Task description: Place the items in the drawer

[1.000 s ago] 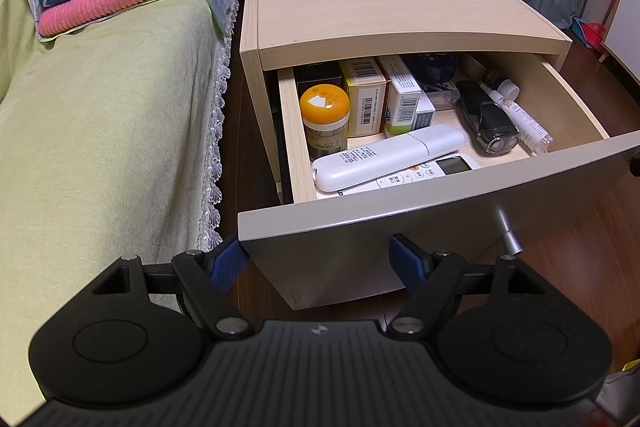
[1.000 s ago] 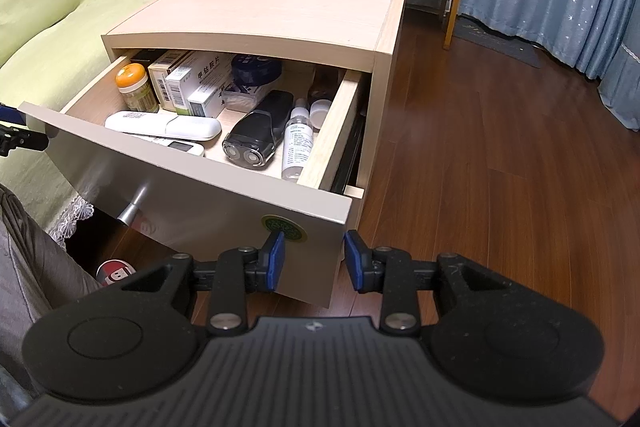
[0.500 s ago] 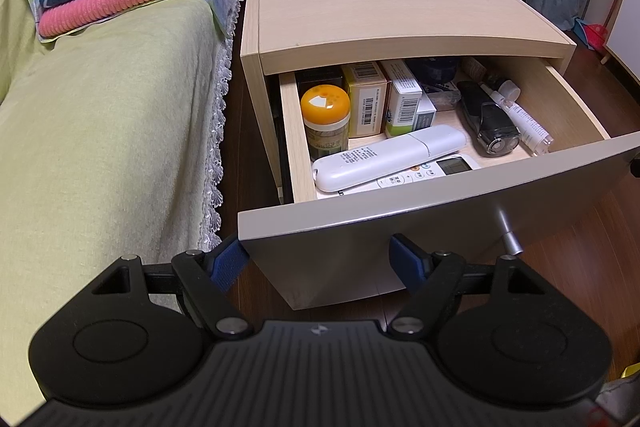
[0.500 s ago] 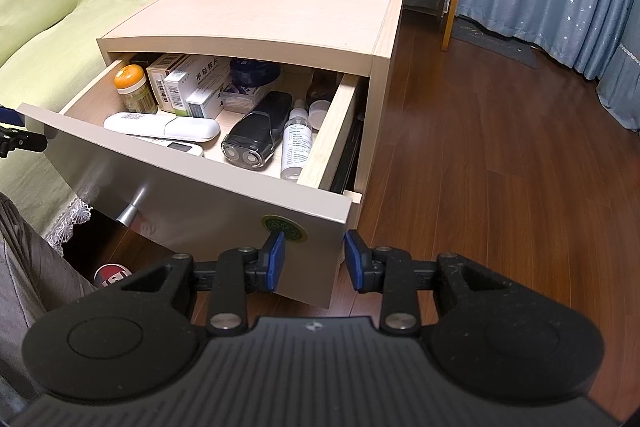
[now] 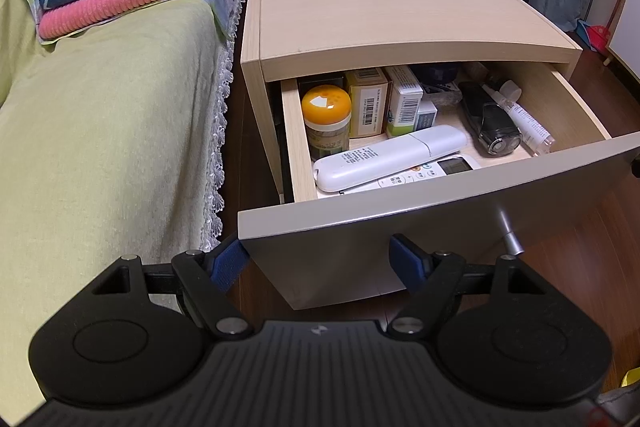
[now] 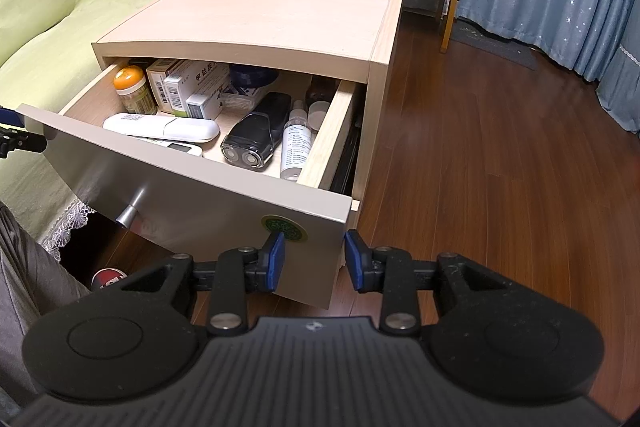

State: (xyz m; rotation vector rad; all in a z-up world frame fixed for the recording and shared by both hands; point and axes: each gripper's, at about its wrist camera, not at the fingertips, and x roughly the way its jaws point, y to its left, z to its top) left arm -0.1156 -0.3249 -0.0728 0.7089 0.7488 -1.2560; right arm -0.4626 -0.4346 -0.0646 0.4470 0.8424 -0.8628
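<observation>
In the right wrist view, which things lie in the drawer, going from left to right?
Orange-lid jar → boxes → shaver → spray bottle. I leave out the remotes, which overlap.

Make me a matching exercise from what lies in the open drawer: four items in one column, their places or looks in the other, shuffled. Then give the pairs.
Items:
1. jar with orange lid
2. white remote
3. black shaver
4. spray bottle

Descriptions:
A. lies along the drawer's right side wall
B. stands upright at the drawer's left side
C. lies flat just behind the drawer front, over a second remote
D. dark body, two round heads facing the drawer front

Pairs: 1-B, 2-C, 3-D, 4-A
</observation>
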